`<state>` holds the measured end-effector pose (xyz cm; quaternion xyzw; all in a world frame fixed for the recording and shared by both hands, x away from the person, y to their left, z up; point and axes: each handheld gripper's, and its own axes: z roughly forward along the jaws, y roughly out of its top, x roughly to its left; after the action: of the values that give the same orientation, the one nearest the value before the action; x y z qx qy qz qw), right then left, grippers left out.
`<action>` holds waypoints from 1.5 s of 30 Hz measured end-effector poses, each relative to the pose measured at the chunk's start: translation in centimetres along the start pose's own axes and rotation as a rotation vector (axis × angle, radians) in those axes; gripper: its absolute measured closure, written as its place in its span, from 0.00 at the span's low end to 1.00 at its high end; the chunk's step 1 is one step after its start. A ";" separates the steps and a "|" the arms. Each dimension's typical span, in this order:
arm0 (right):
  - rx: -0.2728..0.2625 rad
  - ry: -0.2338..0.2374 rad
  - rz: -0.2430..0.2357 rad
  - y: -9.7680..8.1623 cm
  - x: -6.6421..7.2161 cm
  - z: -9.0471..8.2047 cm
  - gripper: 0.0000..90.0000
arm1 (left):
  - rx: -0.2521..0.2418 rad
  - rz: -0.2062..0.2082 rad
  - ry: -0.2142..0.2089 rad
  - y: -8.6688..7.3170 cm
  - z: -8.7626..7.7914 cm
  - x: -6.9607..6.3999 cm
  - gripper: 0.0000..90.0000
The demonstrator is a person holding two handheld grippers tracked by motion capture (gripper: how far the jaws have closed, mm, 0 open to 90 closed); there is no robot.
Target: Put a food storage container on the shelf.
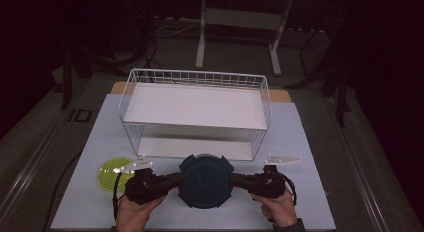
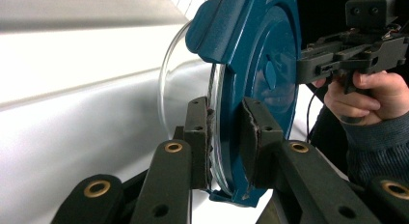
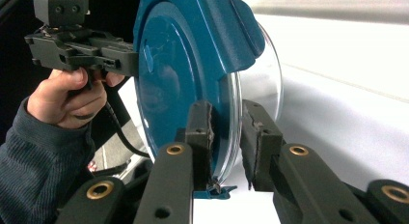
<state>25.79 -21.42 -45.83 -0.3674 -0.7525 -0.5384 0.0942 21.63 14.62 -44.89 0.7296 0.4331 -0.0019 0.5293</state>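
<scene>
A round container (image 1: 205,181) with a dark teal clip-on lid and a clear glass bowl hangs between my two grippers near the table's front edge. My left gripper (image 1: 175,181) grips its left rim and my right gripper (image 1: 239,181) grips its right rim. In the left gripper view the pads pinch the lid and glass edge of the container (image 2: 260,55), so the left gripper (image 2: 225,118) is shut on it. In the right gripper view the right gripper (image 3: 226,122) clamps the opposite edge of the container (image 3: 173,64) in the same way.
A white wire basket (image 1: 131,92) with a white shelf board stands just behind the container, mid-table. A yellow-green round dish (image 1: 111,173) lies on the white table cover at the front left, beside my left hand. Desk legs and cables stand on the dark floor beyond.
</scene>
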 end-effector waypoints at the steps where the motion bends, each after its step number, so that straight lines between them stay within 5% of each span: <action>1: -0.006 0.000 -0.004 0.2 0.1 -0.1 0.83 | -0.005 0.005 0.002 0.2 -0.1 -0.1 0.84; 28: -0.064 0.010 -0.097 6.5 3.7 -1.5 0.83 | -0.092 0.088 0.026 6.3 -4.2 -2.3 0.84; 45: -0.095 0.011 -0.100 10.9 5.1 -2.6 0.83 | -0.138 0.110 0.026 10.6 -5.7 -3.0 0.84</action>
<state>28.63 -19.77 -34.01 -0.3305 -0.7431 -0.5793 0.0538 23.93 16.45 -32.85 0.7140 0.3982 0.0663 0.5721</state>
